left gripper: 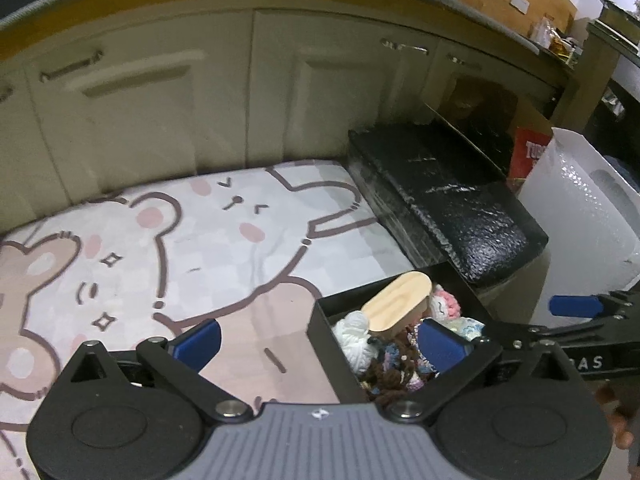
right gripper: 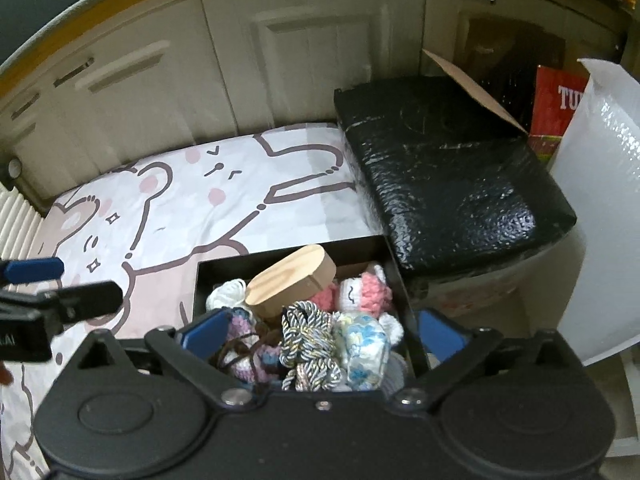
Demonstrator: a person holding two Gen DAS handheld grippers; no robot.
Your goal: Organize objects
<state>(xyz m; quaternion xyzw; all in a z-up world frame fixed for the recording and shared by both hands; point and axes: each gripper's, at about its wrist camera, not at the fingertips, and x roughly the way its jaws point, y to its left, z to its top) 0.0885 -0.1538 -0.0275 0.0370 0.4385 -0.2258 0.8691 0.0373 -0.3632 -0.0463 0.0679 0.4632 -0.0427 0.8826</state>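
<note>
A black open box (right gripper: 288,254) sits on a bear-print cloth (right gripper: 224,200). It holds a wooden oval case (right gripper: 290,280), a pink and white crochet toy (right gripper: 364,290), a white yarn piece (right gripper: 228,290), a twisted silver cord bundle (right gripper: 310,340) and a blue floral pouch (right gripper: 364,344). My right gripper (right gripper: 324,332) is open and empty above the box's near side. My left gripper (left gripper: 320,338) is open and empty over the box's left wall (left gripper: 332,340). The wooden case (left gripper: 400,304) shows in that view too.
A black foil-wrapped block (right gripper: 452,172) lies right of the box. A white bubble-wrap roll (right gripper: 600,208) stands at far right, with a red carton (right gripper: 556,100) and open cardboard behind. Cream cabinet doors (right gripper: 304,48) close the back.
</note>
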